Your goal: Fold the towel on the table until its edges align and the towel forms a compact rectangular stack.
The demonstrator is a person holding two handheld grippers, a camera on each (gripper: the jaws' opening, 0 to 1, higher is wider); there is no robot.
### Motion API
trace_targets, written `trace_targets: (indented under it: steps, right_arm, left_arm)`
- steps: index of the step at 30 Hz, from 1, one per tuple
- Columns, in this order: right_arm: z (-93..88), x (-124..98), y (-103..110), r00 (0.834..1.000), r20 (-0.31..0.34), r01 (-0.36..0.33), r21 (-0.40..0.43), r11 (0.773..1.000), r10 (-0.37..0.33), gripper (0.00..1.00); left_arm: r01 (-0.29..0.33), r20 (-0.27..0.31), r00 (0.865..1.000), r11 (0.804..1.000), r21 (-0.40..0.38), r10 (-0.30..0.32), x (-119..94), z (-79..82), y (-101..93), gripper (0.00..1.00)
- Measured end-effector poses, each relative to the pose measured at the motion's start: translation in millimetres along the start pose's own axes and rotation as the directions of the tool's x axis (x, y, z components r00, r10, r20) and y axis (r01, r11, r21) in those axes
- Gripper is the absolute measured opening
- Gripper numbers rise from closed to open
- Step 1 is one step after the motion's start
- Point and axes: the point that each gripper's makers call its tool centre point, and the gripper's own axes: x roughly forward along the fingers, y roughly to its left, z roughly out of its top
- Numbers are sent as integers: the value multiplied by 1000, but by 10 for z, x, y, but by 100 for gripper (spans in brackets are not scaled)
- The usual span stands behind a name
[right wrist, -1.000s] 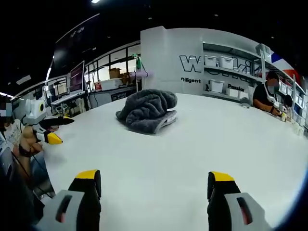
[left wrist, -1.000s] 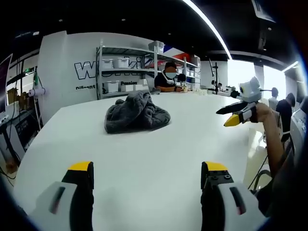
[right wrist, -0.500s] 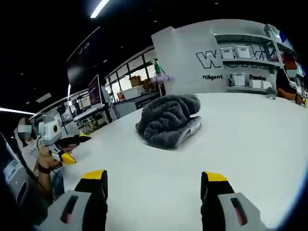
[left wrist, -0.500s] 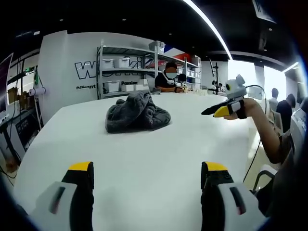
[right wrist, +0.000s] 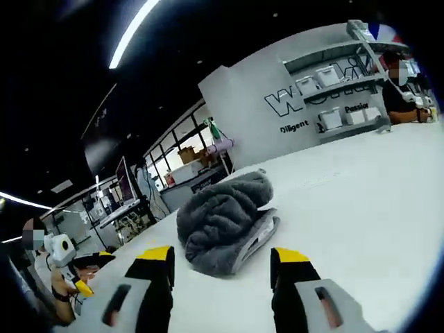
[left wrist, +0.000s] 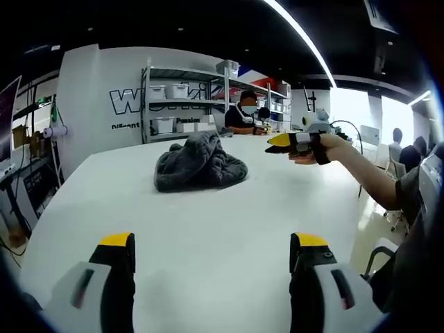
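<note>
Right gripper (right wrist: 222, 258): jaws apart, nothing between them, raised over the table (right wrist: 374, 187) and pointed at the towel (right wrist: 223, 222) just beyond its tips.
Left gripper (left wrist: 211, 243): jaws apart, empty, low over the near table edge, well short of the towel (left wrist: 200, 164).
Towel: grey, crumpled in a heap, lying mid-table toward the far side.
Background: shelves (left wrist: 184, 104) with bins against the far wall; a seated person (left wrist: 243, 114) behind the table.

On the white wall (right wrist: 243, 104) you can read a large "W…" logo, partly hidden, and "Diligent" beneath it.
</note>
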Motion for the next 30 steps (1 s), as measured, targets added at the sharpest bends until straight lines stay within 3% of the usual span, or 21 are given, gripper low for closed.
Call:
trace_targets:
  steps: [2,3,4,8,12,13,23,30]
  right_arm:
    - [64,68,-51,1000,21,14,17,1000,-15,55]
    - [148,180,-131,998,57,20,120,993,-27,54]
    - [157,192,-139,998,62,19,131,991,-27,53]
    - [282,314,-382,984,145,57,279,959,-100,50]
    - [252,330,-387,975,184,50,353,934,-122,45]
    - [260,374,-442,973,195,40,392,919,-125,44]
    - [132,675,-446,985,142,23,462,886,-100,39]
    - [1,810,-574,984,88,93,481,872,-154,36]
  left_arm:
    - [0,0,1000,1000,1,0,-7,0,-1,97]
    - [-1,-1,1000,1000,1,1,-23,-1,7,97]
    - [-2,0,1000,1000,1,2,-27,-1,12,97]
    - [-15,4,1000,1000,-2,15,-63,2,54,97]
    - [-20,7,1000,1000,-5,20,-83,-2,71,97]
    - [-22,5,1000,1000,-6,22,-91,-11,77,97]
    - [-30,6,1000,999,-11,30,-118,-19,117,97]
    - [-37,0,999,999,-5,37,-146,-40,159,97]
